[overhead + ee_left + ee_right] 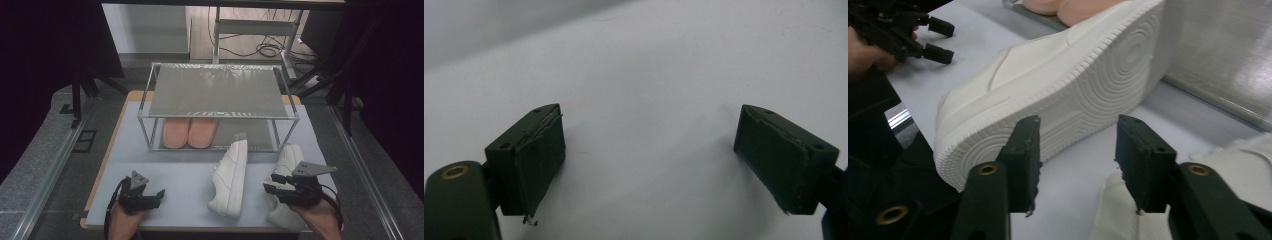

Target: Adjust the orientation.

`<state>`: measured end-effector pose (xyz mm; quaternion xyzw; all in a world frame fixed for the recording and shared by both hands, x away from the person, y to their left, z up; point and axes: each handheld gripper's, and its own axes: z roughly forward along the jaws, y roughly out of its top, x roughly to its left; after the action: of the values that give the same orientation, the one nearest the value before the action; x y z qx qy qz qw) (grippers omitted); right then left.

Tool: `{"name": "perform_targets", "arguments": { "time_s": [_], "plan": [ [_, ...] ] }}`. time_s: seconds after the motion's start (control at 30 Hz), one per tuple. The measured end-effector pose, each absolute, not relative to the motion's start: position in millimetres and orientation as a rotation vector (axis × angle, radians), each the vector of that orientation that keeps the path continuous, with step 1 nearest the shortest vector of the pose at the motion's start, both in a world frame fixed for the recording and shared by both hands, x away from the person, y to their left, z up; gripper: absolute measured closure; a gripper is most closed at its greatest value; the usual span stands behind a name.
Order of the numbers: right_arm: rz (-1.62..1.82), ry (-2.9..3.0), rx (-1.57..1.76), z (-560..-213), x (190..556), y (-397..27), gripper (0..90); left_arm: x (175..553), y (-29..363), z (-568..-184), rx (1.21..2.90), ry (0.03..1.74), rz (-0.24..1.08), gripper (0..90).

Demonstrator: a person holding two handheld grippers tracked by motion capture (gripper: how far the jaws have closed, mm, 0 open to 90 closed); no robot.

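Gaping half-wide beside white sneaker (1058,95): right claw (1075,165), nothing gripped.

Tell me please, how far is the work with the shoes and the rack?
The pink slippers already sit on the rack's lower shelf. The right hand-held gripper hovers by the right white sneaker, jaws apart, nothing gripped. Both white sneakers lie on the table, the other on its side. The top shelf is bare.

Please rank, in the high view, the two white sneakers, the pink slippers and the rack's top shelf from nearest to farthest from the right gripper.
From the right gripper:
1. Right white sneaker, directly beneath it.
2. Middle white sneaker, just left.
3. Pink slippers, on the rack's lower shelf.
4. Top shelf, farthest back.
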<state>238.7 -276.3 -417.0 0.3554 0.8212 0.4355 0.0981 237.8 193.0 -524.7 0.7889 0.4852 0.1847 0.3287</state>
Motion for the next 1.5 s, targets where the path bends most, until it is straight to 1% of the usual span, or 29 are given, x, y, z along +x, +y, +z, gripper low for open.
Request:
{"name": "perform_targets", "arguments": {
  "time_s": [0.4,0.83,1.27,1.5],
  "plan": [
    [1.274,2.490,0.974,-417,248,-242,75.8,238,193,-525,2.062,1.270,0.486,13.1],
    [1.215,2.529,0.942,-424,258,-208,89.4,237,193,-525,2.065,1.269,0.488,13.1],
    [1.165,2.563,0.883,-429,264,-180,90.0,237,193,-525,2.064,1.269,0.488,13.2],
    [1.174,2.557,0.885,-429,269,-176,90.0,237,193,-525,2.067,1.266,0.490,13.2]
  ]
}}
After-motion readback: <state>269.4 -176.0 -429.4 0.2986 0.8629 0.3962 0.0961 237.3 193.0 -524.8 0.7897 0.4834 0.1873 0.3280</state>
